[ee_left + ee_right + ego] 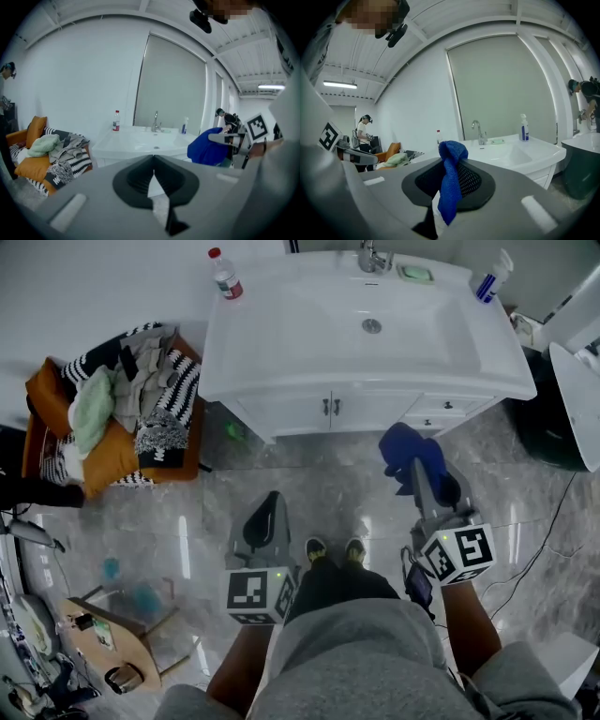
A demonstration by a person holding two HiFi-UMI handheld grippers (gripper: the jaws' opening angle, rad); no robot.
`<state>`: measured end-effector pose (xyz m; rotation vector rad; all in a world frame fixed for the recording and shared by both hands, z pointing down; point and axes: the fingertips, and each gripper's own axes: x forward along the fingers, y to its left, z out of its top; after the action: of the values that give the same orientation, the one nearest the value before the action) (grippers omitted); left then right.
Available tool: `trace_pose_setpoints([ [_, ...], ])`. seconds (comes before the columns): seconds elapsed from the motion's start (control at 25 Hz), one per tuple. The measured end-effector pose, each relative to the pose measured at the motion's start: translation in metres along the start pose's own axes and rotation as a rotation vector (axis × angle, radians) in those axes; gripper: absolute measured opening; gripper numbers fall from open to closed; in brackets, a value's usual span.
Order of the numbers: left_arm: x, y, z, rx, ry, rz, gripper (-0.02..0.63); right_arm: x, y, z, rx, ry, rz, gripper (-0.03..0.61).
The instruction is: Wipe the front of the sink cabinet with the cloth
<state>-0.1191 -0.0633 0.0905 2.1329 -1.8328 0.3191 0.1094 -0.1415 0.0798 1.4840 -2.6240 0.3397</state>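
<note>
Right tongs (419, 479) — closed on the blue cloth (451, 176), which is pinched between the two jaws, its bunched upper end standing above the tips and a tail hanging below them. The cloth is held before the right-hand half of the white sink cabinet (309, 411), near its front but apart from it, above the grey marble floor (328, 484). Left tongs (153, 180) — jaws together, nothing between them, pointing toward the cabinet's left side, well apart from the cloth. On the basin top: faucet (372, 257) at rear centre, a green pad (415, 273) just beside it, water bottle (225, 274) at the left rear corner, spray bottle (489, 279) at the right rear. Orange armchair (103, 451) heaped with clothes, left of the cabinet
</note>
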Motion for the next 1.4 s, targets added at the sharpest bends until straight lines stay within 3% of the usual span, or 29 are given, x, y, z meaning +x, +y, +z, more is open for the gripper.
trace_pose_setpoints([
  [0.4, 0.073, 0.032, -0.046, 0.013, 0.013, -0.017, 0.011, 0.058, -0.033, -0.067, 0.001, 0.043, -0.054, 0.058],
  [0.8, 0.198, 0.072, -0.196, 0.04, -0.003, 0.011, 0.011, 0.135, -0.127, -0.195, 0.023, -0.008, -0.136, 0.057],
  [1.12, 0.279, 0.109, -0.318, 0.06, -0.062, 0.04, 0.011, 0.179, -0.178, -0.28, -0.037, -0.122, -0.186, 0.057],
  [1.4, 0.302, 0.134, -0.379, 0.08, -0.154, 0.072, 0.011, 0.176, -0.195, -0.278, -0.098, -0.334, -0.224, 0.057],
])
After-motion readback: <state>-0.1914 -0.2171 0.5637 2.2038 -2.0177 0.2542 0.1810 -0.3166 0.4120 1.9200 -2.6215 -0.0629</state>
